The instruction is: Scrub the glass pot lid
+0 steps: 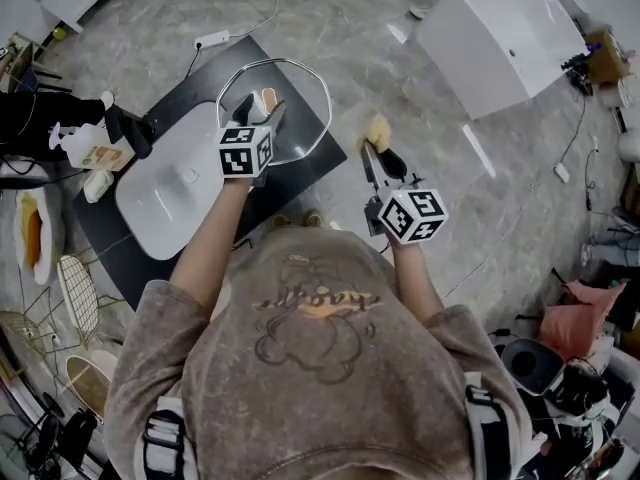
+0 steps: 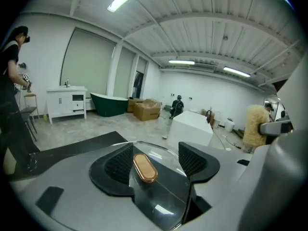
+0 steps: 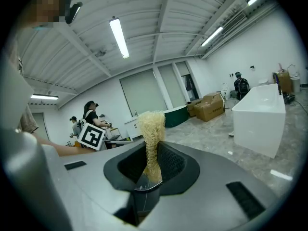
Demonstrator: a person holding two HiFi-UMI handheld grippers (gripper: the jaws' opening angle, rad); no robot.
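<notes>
The glass pot lid (image 1: pixel 302 118) lies tilted over the black mat, its copper knob (image 1: pixel 267 100) facing up. My left gripper (image 1: pixel 262 110) is at the knob. In the left gripper view the knob (image 2: pixel 145 167) stands between the pads of the left gripper (image 2: pixel 156 161), close to the left pad and clear of the right one, with the lid's glass (image 2: pixel 166 198) below; the jaws are open. My right gripper (image 1: pixel 384 164) hangs to the right of the lid, shut on a yellowish fibre scrubber (image 1: pixel 378 131). In the right gripper view the scrubber (image 3: pixel 151 129) sticks up out of the right gripper (image 3: pixel 153 163).
A white basin (image 1: pixel 160 203) rests on the black mat (image 1: pixel 108 240) left of the lid. A spray bottle (image 1: pixel 84 146) stands at the far left. A white tub (image 1: pixel 500 30) is at the back right and a power strip (image 1: pixel 212 39) behind the mat. Other people stand in the room.
</notes>
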